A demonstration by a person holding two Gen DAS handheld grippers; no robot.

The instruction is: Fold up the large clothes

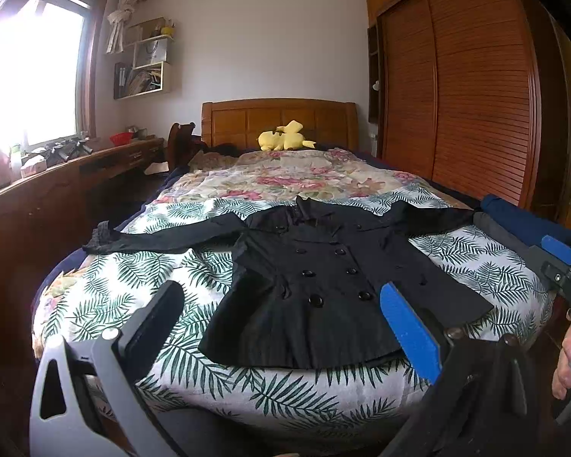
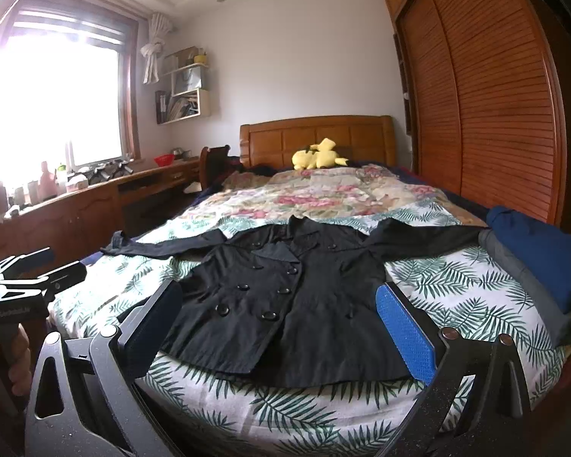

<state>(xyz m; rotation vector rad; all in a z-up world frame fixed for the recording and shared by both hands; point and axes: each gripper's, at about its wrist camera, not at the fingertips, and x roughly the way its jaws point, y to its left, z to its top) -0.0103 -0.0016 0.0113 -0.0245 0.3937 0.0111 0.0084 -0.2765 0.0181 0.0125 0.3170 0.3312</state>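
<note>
Item: black double-breasted coat (image 1: 316, 278), laid flat, front up, on the bed (image 1: 285, 392). Collar toward the headboard (image 1: 278, 120), hem toward the foot edge. Both sleeves spread out sideways; the left cuff reaches the bed's left edge, the right cuff ends against the folded pile at the right edge. Hem lies short of the foot edge, with a band of leaf-print sheet (image 2: 308, 411) bare in front of it.

Left gripper (image 1: 281, 323): jaws at full spread, nothing between them, clear of the cloth, held above the foot of the bed and framing the coat's lower half. Blue pad on its right finger.

Right gripper (image 2: 279, 327): jaws likewise wide apart and empty, not touching the coat, above the foot edge. In the left wrist view it shows at the far right with a hand (image 1: 565, 361) on its grip.

Surroundings:
- Folded blue and grey clothes (image 2: 540, 262), stacked at the bed's right edge, touching the right sleeve end.
- Floral quilt (image 1: 285, 175), covering the bed beyond the collar.
- Yellow plush toy (image 1: 283, 137), against the headboard, well apart from the coat.
- Louvred wardrobe (image 1: 468, 95), close along the right side.
- Desk (image 1: 95, 167) under the window (image 2: 53, 99), left side; a dark floor gap runs between desk and bed.

Open sheet: both sides of the coat's body below the sleeves.
</note>
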